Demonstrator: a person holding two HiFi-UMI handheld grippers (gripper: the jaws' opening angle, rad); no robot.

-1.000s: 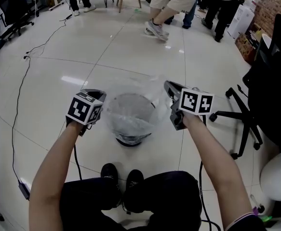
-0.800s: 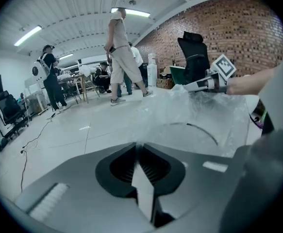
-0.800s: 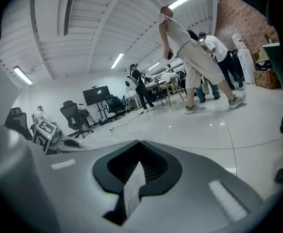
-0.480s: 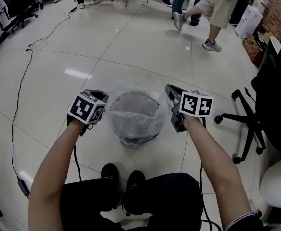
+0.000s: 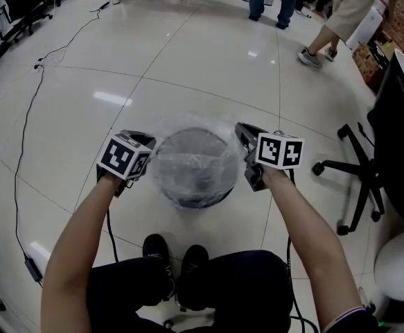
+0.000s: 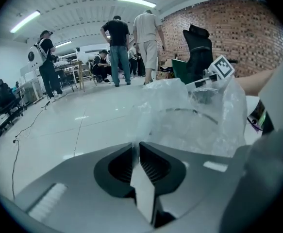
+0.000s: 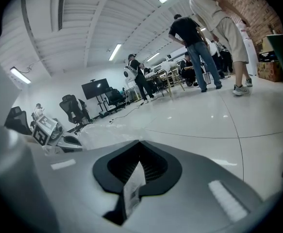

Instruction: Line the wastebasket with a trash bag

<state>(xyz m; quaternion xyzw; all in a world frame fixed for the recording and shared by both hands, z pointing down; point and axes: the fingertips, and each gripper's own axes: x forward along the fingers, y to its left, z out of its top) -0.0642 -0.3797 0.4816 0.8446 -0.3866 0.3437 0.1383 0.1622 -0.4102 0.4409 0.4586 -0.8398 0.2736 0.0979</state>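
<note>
A dark round wastebasket (image 5: 200, 194) stands on the floor between my arms, and a clear trash bag (image 5: 188, 159) is draped over its mouth and sides. At the bag's left edge, my left gripper (image 5: 147, 140) has just eased its jaws open a crack. The left gripper view still shows film pinched in that slit (image 6: 136, 143), with the bag (image 6: 190, 115) stretched ahead. On the bag's right edge my right gripper (image 5: 241, 130) is shut, and the film reaches its tip (image 7: 140, 143). The right gripper view has the bag (image 7: 90, 132) at its left.
A black office chair (image 5: 357, 172) stands at the right, with a white rounded object (image 5: 399, 255) nearer me. A cable (image 5: 28, 130) runs along the floor at the left. People (image 5: 340, 12) stand at the far end. My shoes (image 5: 177, 252) are just behind the basket.
Both grippers have sunk a little beside the basket, drawing the bag lower over its rim. The people in the background have walked to the right.
</note>
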